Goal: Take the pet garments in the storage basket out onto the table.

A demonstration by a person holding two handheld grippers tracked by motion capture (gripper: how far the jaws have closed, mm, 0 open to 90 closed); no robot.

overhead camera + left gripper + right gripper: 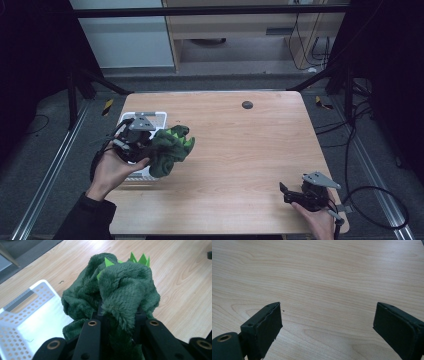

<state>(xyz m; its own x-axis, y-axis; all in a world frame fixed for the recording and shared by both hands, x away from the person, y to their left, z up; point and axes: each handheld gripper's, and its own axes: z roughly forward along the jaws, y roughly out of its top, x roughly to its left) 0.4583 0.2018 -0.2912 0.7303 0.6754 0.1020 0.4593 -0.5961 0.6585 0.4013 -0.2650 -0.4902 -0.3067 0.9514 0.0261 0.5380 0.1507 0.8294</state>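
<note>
A dark green plush toy [171, 149] with bright green spikes hangs bunched at the table's left side, just right of a white perforated basket [158, 119]. My left gripper [150, 145] is shut on the plush toy [120, 292], whose fabric bulges out between the black jaws. The basket [15, 325] lies low on the left in the left gripper view. My right gripper [286, 194] rests near the table's front right corner, open, with bare wood between its pads [268, 325].
The wooden table [250, 150] has a small round black grommet [247, 105] near its far edge. Black frame legs and cables stand on the floor to the right. A cabinet and wall lie beyond the table.
</note>
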